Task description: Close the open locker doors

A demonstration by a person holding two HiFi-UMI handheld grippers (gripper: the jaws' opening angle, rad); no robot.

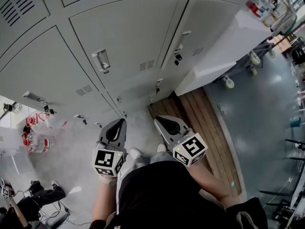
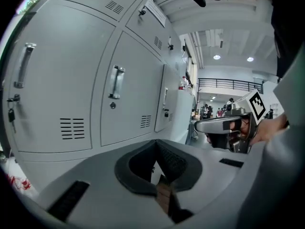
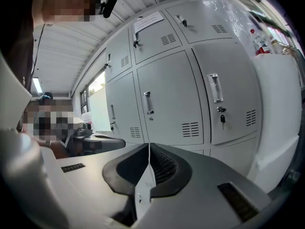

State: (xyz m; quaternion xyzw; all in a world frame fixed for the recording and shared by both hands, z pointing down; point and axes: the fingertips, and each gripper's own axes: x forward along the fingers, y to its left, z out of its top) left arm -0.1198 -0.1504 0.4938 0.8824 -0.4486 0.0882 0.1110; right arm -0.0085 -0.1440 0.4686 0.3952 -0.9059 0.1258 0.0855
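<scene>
A wall of grey locker doors fills the head view, and every door I see lies flush. One door carries a metal handle; another has a handle with a lock. My left gripper and right gripper hang side by side in front of my body, short of the lockers, both shut with nothing between the jaws. The left gripper view shows the left gripper shut, doors beyond it and the right gripper alongside. The right gripper view shows the right gripper shut before more doors.
A white cabinet on castors stands against the lockers at the right, with bottles on top. A wooden platform lies on the floor below it. A bag of bottles and a crouching person are at the left.
</scene>
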